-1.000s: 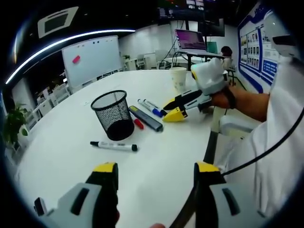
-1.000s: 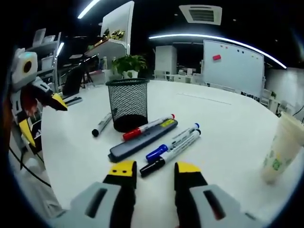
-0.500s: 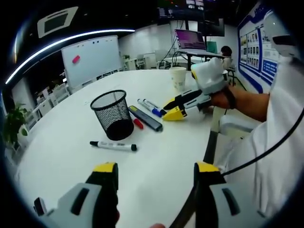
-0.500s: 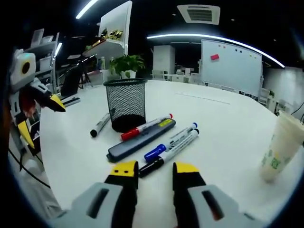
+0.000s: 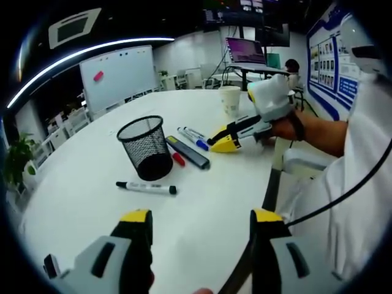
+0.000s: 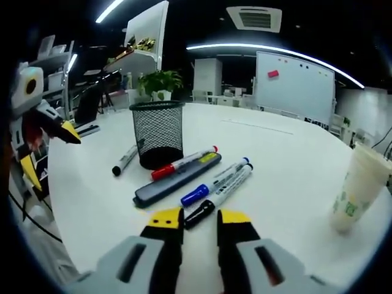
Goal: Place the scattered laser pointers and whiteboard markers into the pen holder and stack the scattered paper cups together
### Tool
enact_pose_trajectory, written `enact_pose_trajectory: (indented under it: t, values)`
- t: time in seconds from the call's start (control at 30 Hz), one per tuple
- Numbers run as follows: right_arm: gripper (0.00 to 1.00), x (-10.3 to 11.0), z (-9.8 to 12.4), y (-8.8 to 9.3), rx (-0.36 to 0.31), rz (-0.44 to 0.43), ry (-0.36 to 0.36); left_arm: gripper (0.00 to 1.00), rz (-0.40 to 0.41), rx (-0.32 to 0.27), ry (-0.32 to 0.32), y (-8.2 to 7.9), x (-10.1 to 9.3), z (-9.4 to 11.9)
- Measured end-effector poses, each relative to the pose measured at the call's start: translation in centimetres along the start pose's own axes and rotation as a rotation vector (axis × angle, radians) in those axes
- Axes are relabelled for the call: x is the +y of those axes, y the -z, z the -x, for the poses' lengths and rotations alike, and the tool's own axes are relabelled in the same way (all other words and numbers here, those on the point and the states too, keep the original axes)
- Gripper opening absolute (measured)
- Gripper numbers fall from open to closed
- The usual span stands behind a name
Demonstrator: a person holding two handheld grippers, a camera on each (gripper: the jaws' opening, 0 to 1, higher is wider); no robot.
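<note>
- Whiteboards and office desks stand behind the round white counter point(image 5: 202, 202) in the left gripper view.
- Our left hand-held gripper point(image 5: 199, 222) hangs over the near edge of the counter, jaws spread wide and holding nothing.
- We see the black mesh pen holder point(image 5: 146, 147) upright toward the middle of the counter, a black marker point(image 5: 147, 187) lying on its near side, and a paper cup point(image 5: 230, 100) standing toward the far edge.
- From the right gripper view, our right hand-held gripper point(image 6: 199, 217) has its jaws a narrow gap apart, the black-capped marker point(image 6: 220, 194) just ahead of the tips, not pinched.
- Beside that marker lie a blue-capped marker point(image 6: 214, 183), a dark laser pointer point(image 6: 176, 179) and a red-capped marker point(image 6: 182, 163), all near the pen holder.
</note>
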State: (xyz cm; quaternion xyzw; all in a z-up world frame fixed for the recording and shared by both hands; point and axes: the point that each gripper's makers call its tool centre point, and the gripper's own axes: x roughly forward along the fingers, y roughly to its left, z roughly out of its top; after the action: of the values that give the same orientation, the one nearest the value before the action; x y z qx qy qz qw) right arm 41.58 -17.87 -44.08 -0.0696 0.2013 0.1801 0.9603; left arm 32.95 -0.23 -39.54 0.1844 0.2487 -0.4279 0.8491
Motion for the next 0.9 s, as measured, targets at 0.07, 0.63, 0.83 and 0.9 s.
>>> enact_pose_trajectory:
  t: [0.07, 0.63, 0.83, 0.9]
  values:
    - [0.21, -0.1, 0.0, 0.0, 0.0, -0.005, 0.004, 0.65, 0.0, -0.001, 0.0, 0.0, 0.0, 0.0]
    - [0.16, -1.4, 0.3, 0.2, 0.009, -0.017, 0.059, 0.65, 0.0, 0.001, 0.001, 0.0, 0.0, -0.1]
    - [0.14, -2.0, 0.3, 0.4, 0.014, -0.022, 0.076, 0.65, 0.0, 0.003, 0.001, 0.1, 0.0, 0.0]
    - [0.14, -2.1, 0.4, 0.4, 0.015, -0.024, 0.079, 0.65, 0.002, 0.003, 0.0, 0.1, 0.0, -0.1]
